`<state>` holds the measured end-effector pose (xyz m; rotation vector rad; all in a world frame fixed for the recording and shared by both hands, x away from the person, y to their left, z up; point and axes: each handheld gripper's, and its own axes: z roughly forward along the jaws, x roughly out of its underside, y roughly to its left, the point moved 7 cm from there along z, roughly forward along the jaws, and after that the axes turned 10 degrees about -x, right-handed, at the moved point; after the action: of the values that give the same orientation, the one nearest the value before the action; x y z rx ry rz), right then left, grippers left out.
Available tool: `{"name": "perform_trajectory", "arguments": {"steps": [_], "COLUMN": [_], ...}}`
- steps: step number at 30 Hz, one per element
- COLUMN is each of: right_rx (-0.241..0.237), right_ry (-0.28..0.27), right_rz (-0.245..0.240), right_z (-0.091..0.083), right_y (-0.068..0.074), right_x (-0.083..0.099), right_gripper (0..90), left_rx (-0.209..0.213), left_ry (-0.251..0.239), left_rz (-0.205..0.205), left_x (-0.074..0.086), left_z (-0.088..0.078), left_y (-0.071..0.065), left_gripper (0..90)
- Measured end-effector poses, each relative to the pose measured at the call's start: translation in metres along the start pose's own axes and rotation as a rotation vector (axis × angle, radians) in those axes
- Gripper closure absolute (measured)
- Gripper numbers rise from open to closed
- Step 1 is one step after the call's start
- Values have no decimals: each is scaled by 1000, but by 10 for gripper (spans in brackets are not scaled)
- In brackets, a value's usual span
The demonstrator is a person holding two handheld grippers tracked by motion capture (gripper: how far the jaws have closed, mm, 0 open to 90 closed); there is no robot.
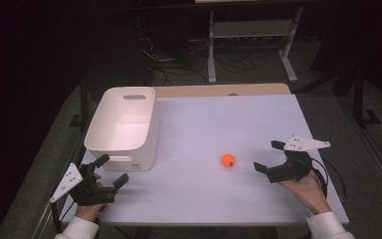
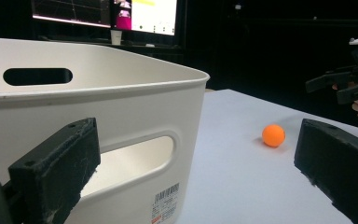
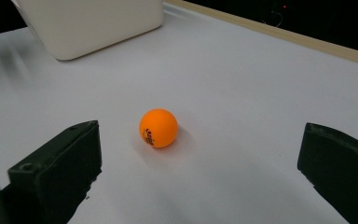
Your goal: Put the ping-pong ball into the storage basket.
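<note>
Orange ball (image 1: pixel 228 160) on desk (image 1: pixel 219 124), just left of right hand-held gripper (image 1: pixel 268 156); jaws released, empty; left hand-held gripper (image 1: pixel 112 172) released, farther, beside white bin (image 1: pixel 124 127).

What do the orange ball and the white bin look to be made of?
The orange ball looks like thin hard plastic, matte, with small printed lettering, much like a table-tennis ball. The white bin seems to be moulded plastic with a smooth, slightly glossy finish: rounded corners, cut-out handle slots and a barcode sticker. Neither can be confirmed by look alone.
</note>
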<state>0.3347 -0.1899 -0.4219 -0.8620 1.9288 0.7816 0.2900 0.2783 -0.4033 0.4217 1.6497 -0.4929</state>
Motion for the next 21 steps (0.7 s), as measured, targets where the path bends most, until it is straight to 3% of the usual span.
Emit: {"name": "perform_trajectory", "arguments": {"steps": [21], "right_rx": [-31], "right_ry": [61], "right_rz": [-22], "right_z": [12], "right_y": [3], "right_x": [-13], "right_gripper": [0], "left_rx": [7], "left_ry": [-5], "left_rz": [9], "left_x": [-1], "left_z": [0], "left_y": [0], "left_gripper": [0]}}
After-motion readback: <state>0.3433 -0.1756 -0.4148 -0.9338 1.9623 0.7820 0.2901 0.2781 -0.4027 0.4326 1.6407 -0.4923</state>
